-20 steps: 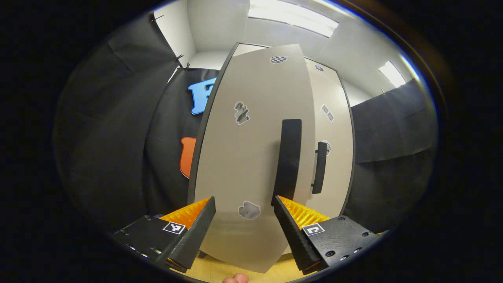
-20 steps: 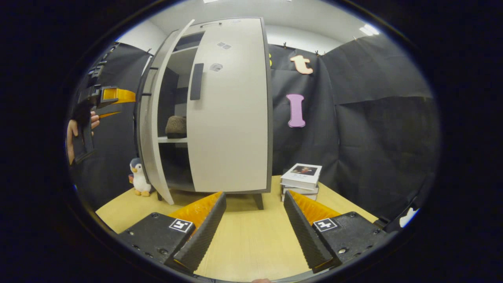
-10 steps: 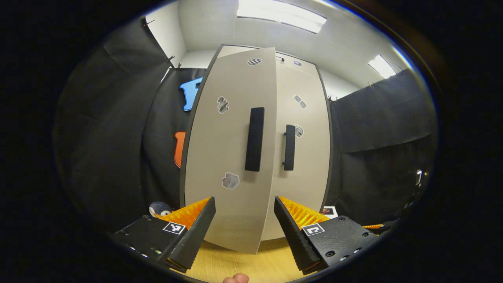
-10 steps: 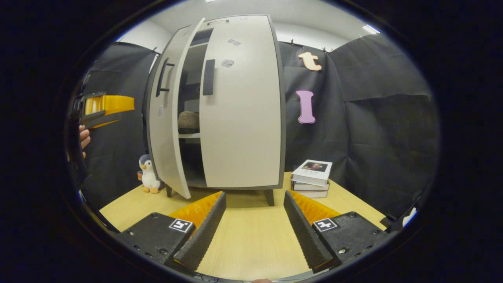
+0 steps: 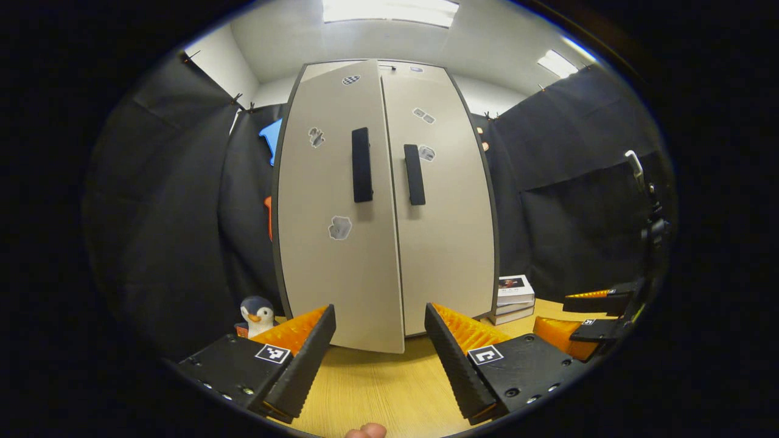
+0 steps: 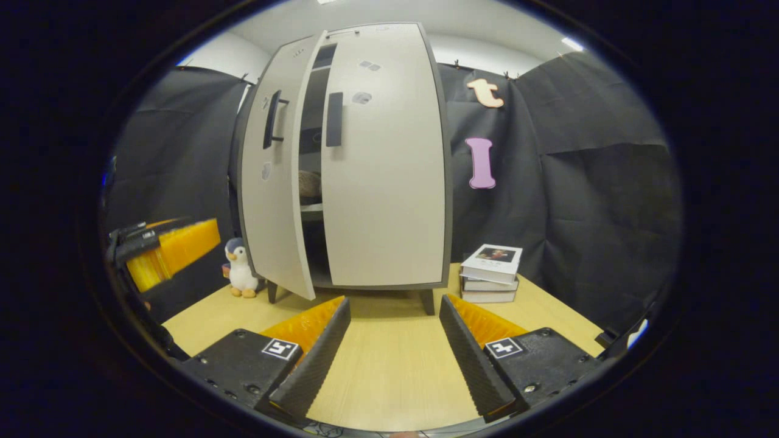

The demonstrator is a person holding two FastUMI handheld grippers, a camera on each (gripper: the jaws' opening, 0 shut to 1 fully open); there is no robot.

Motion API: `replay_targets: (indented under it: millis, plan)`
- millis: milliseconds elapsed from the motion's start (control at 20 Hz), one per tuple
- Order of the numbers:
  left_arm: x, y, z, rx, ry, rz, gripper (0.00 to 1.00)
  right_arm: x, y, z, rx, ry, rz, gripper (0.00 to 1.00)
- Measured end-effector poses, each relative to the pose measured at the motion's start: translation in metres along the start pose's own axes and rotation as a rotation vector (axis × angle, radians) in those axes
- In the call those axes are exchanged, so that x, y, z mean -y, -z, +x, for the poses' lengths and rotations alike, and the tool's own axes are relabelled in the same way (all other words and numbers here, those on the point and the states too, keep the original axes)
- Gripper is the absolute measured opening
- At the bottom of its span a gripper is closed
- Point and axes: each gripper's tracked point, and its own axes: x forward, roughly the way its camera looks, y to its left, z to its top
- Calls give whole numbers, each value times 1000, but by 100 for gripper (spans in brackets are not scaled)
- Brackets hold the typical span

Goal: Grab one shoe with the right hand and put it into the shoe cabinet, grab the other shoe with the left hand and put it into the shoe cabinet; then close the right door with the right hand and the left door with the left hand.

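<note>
The grey shoe cabinet (image 6: 389,201) stands on the wooden table. Its right door (image 5: 450,243) is shut. Its left door (image 5: 335,261) hangs slightly ajar, leaving a narrow gap. Through that gap in the right gripper view, a brown shoe (image 6: 309,182) rests on a shelf. My left gripper (image 5: 378,316) is open and empty, facing the doors from a short distance and touching nothing; it also appears low at the left (image 6: 170,252). My right gripper (image 6: 394,304) is open and empty above the table, back from the cabinet, and also appears at the right edge (image 5: 584,316).
A penguin plush (image 6: 240,274) stands left of the cabinet's foot. A stack of books (image 6: 490,271) lies to its right. Black handles (image 5: 361,164) stick out from both doors. Bare table (image 6: 389,365) lies in front.
The left door has swung from wide open to almost shut. My left gripper has drawn back from the door and dropped lower. The right gripper has barely moved.
</note>
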Motion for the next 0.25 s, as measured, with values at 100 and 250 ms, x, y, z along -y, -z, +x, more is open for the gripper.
replay_targets:
  millis: [100, 250]
  plan:
    - [5, 13, -4, -29, -4, -24, 88, 0, 2, -1, -7, -2, 3, 97]
    - [10, 22, -8, -51, 7, -44, 89, 0, 3, -3, -12, 2, 6, 97]
